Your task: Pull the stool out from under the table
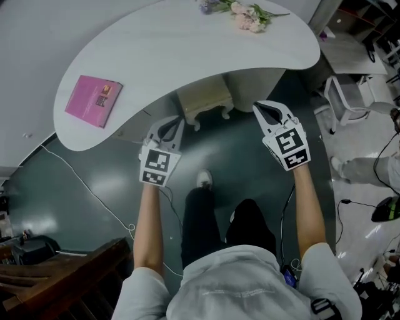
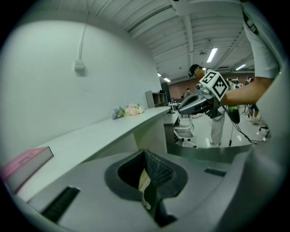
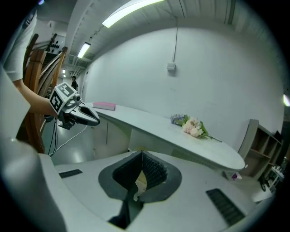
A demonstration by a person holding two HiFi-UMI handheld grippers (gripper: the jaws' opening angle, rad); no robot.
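The stool (image 1: 205,100) stands partly tucked under the white desk (image 1: 187,44). The left gripper (image 1: 175,124) and right gripper (image 1: 264,107) hover either side of it, jaws pressed together, holding nothing.

white table (image 1: 187,44) with pink book (image 1: 94,100), flowers (image 1: 247,14)

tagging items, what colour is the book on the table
Flat rectangular book: pink, best in head view.

Table (image 1: 187,44) overhangs the stool (image 1: 205,100); open floor (image 1: 240,159) lies before it.
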